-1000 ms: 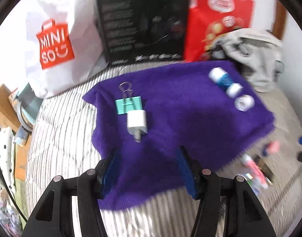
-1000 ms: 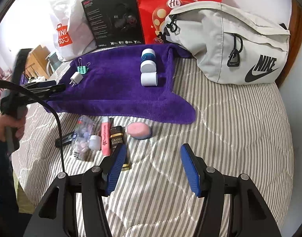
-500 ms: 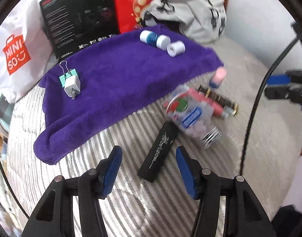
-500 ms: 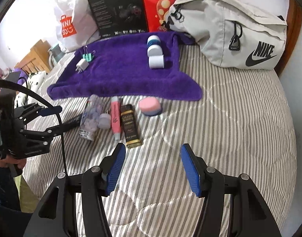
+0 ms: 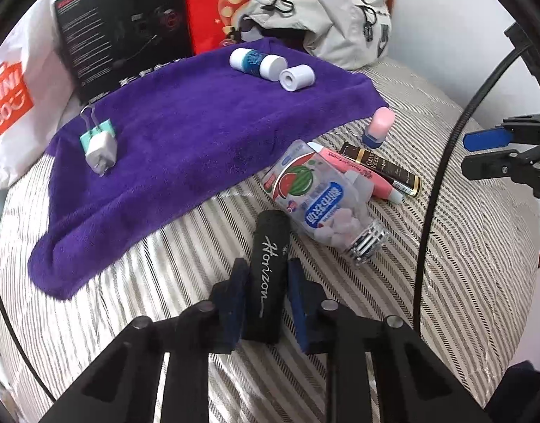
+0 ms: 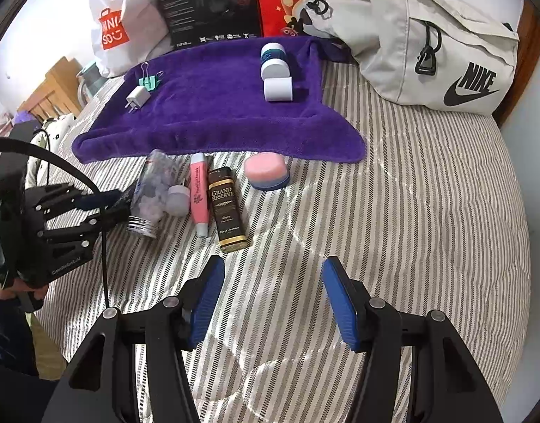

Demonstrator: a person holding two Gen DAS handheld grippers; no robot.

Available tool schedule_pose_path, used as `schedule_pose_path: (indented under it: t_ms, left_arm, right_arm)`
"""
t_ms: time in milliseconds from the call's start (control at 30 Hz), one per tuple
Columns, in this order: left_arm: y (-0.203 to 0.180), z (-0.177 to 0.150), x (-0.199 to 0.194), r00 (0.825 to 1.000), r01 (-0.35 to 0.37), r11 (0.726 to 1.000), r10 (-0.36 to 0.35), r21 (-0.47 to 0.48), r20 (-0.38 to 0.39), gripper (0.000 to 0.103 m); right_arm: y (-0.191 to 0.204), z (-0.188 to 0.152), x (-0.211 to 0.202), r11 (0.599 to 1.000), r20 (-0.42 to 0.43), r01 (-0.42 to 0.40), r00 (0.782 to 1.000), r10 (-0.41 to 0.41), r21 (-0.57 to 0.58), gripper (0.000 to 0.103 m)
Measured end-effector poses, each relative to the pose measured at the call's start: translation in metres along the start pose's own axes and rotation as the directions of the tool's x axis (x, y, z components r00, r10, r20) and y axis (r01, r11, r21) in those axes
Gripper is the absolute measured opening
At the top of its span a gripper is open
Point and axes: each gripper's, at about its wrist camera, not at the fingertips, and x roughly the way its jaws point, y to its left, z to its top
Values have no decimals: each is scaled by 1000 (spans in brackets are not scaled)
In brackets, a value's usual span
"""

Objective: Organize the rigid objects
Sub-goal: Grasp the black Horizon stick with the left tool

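A black tube marked Horizon (image 5: 270,243) lies on the striped bed, and my left gripper (image 5: 268,282) is shut on its near end. From the right wrist view, the left gripper (image 6: 107,208) sits at the left beside a clear candy bottle (image 6: 153,187). Next to that lie a small jar (image 6: 178,199), a pink tube (image 6: 199,194), a Grand Reserve box (image 6: 227,208) and a pink round case (image 6: 266,171). The purple towel (image 6: 217,112) carries a white charger (image 6: 137,97), a teal binder clip (image 6: 150,81), two white-capped jars (image 6: 273,60) and a white roll (image 6: 277,89). My right gripper (image 6: 273,303) hangs open over bare bedding.
A grey Nike bag (image 6: 428,35) lies at the back right. A black box (image 6: 206,3), a red bag (image 6: 280,0) and a white Miniso bag (image 6: 118,28) stand behind the towel. A black cable (image 5: 439,176) arcs across the left wrist view. A hand (image 6: 1,282) holds the left gripper.
My left gripper swung from over the towel down to the black tube and shut around it. The right gripper stayed open and shifted slightly closer to the items.
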Motion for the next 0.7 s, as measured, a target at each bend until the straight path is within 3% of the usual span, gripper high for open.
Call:
schedule_pose_path:
  t_ms: [200, 400, 700]
  left_arm:
    - [29, -16, -11, 1000, -4, 977, 6, -213, 9, 22]
    - [11, -9, -6, 995, -96, 986, 97, -136, 1, 24]
    - [18, -10, -10, 997, -74, 985, 75, -156, 0, 22]
  right_arm:
    - [-3, 1, 7, 1000, -10, -17, 1000, 17, -2, 58]
    - [-2, 6, 16, 999, -8, -38, 999, 38, -2, 58]
    - [-4, 29, 28, 997, 102, -55, 994, 49, 49, 58]
